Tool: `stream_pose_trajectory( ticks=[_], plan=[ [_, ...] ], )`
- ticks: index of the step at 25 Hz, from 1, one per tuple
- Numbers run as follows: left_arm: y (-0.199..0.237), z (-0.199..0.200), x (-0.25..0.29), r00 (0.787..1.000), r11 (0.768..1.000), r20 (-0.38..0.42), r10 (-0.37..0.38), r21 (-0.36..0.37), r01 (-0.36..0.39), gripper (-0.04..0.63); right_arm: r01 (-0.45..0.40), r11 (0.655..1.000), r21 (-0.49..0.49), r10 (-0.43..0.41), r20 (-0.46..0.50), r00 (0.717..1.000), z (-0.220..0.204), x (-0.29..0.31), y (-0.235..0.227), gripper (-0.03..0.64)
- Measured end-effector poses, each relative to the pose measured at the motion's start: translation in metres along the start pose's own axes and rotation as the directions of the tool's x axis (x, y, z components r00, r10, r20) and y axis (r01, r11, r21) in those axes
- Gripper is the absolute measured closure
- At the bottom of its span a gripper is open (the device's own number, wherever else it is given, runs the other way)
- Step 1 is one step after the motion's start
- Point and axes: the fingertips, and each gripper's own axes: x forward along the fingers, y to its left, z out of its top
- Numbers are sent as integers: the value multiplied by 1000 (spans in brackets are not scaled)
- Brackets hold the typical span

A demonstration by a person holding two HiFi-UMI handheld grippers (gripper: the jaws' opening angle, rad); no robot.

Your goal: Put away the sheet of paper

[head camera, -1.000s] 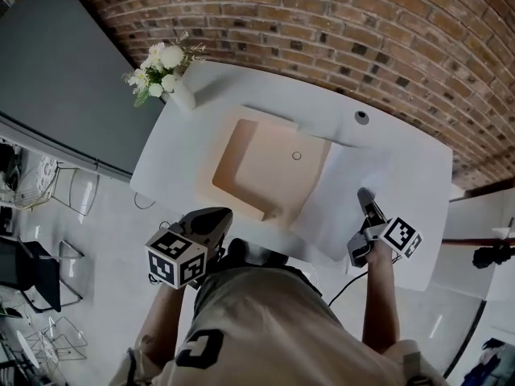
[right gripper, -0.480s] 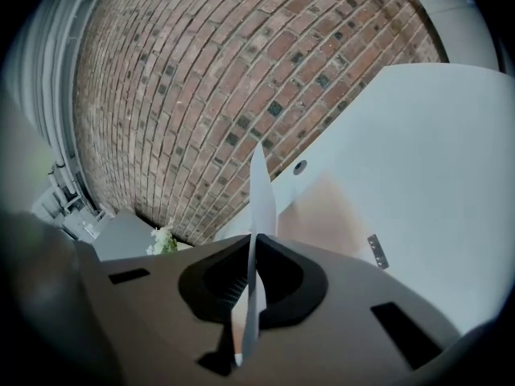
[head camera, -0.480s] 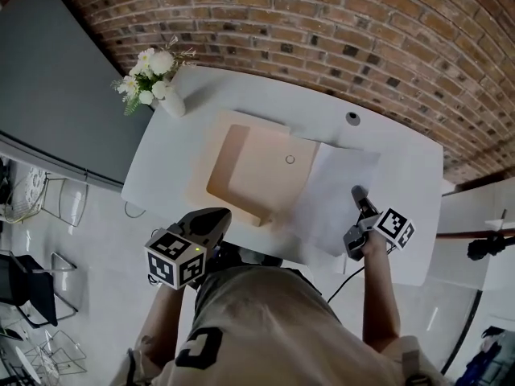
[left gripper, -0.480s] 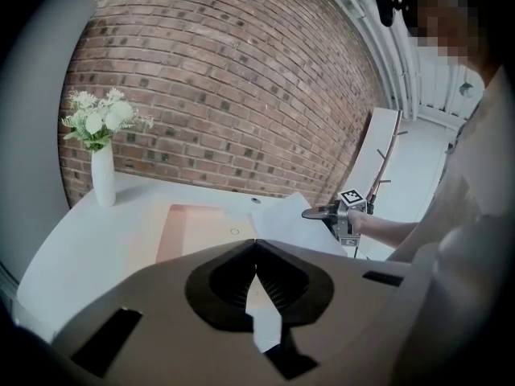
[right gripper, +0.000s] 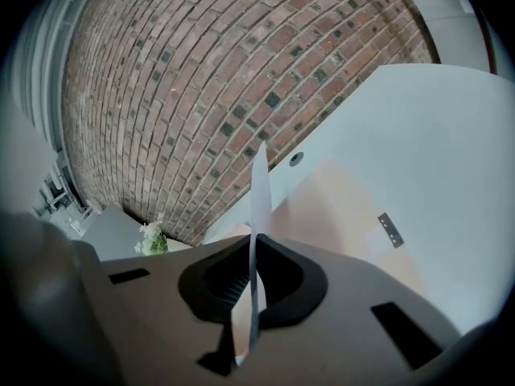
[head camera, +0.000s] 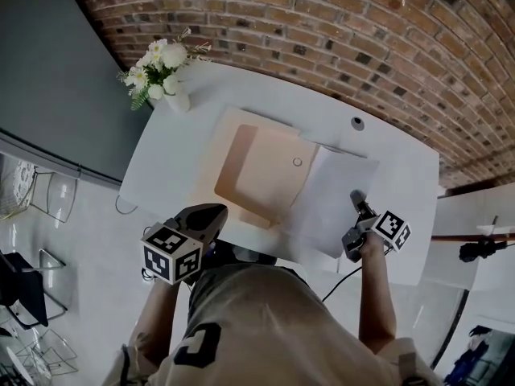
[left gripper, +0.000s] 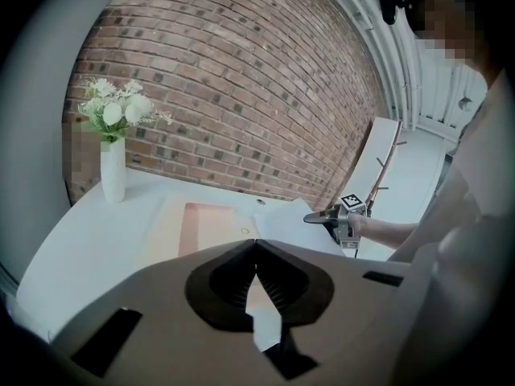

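Head view, paper: the sheet of paper (head camera: 330,199) sits on the white table (head camera: 402,183), right up against the right side of the open beige folder (head camera: 257,171); can't tell if it laps over the folder's edge
Head view, right gripper: the right gripper (head camera: 355,195) has its tip on the sheet's near right part
Head view, left gripper: the left gripper (head camera: 213,211) hangs off the table's near edge by the person's torso, touching nothing
Left gripper view, jaws: the left gripper (left gripper: 256,244) is closed up with nothing in between, so it's basically spare; the folder (left gripper: 205,223) and the sheet (left gripper: 290,219) lie ahead of it
Right gripper view, jaws: the right gripper (right gripper: 253,252) is clamped on the sheet (right gripper: 259,191), which shows edge-on running up from between the jaws, with the folder (right gripper: 338,207) beyond it
Step, my guess: paper is grabbed but not in the folder yet, so this looks like the carry-over stage
Next move, my guess: slide or lift the sheet left onto the folder's open face and keep it flat; the free gripper could close the cover after
Other stuff: a vase of flowers (head camera: 165,71) at the far left corner, a cable hole (head camera: 357,123) in the table and a brick wall (head camera: 322,22) behind, all well apart from the path
In the way: nothing I can see, though the one-corner grip might let the sheet sag or catch on the folder's edge
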Motion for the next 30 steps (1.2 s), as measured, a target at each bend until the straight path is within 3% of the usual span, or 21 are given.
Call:
stream_pose_trajectory(
  ticks=[5, 30],
  plan=[
    [9, -1, -5, 1000, 1000, 3, -8, -5, 8, 580, -6, 999, 38, 7, -8, 1000, -7, 9, 3, 592],
    [15, -6, -29, 999, 999, 12, 41, -13, -41, 580, -26, 1000, 14, 27, -94, 995, -25, 42, 11, 592]
  ],
)
